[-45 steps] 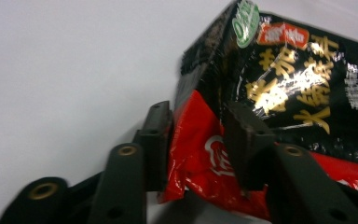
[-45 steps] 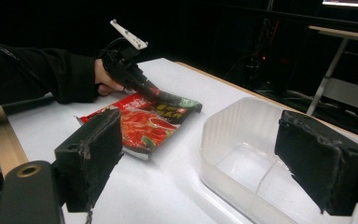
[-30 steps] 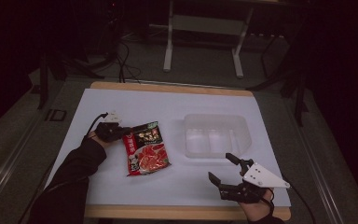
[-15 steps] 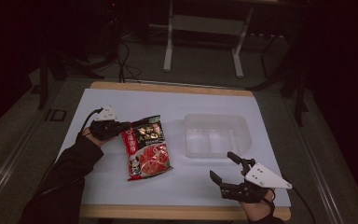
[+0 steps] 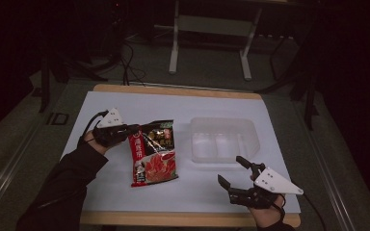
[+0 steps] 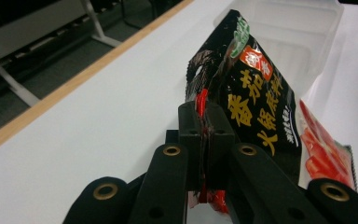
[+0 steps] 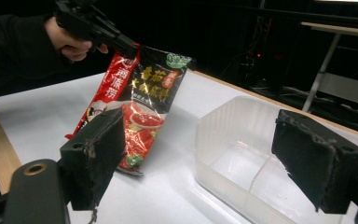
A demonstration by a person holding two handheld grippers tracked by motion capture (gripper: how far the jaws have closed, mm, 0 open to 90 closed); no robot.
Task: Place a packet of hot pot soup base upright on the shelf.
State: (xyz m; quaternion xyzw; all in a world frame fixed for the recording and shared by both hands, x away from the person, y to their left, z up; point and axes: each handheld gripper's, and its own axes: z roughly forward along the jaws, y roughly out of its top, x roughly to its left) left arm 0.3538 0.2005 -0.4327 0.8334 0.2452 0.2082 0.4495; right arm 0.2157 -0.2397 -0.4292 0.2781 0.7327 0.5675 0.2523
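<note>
A red and black food packet [image 5: 153, 153] hangs by its top left corner, its lower end near the white table top [image 5: 125, 106]. My left gripper [image 5: 134, 129] is shut on that corner, held up at the left of the table. In the left gripper view the packet [image 6: 256, 102] is pinched between the two black jaws, with my left gripper [image 6: 206, 114] closed tight. From the right gripper view the packet [image 7: 140, 107] dangles from the other hand's gripper [image 7: 126, 49]. My right gripper [image 5: 231, 172] rests at the front right, open and holding nothing, its pads [image 7: 100, 149] wide apart.
A clear plastic tub [image 5: 223, 139] stands right of the packet, with nothing in it; in the right gripper view the tub [image 7: 242, 158] is just ahead of the jaws. The table's wooden front edge [image 5: 173, 219] runs along the bottom. Metal stand legs [image 5: 209, 43] stand beyond the far edge.
My left gripper has risen with the packet's corner, so the packet now hangs more upright than a second ago. The right gripper has stayed where it was.
</note>
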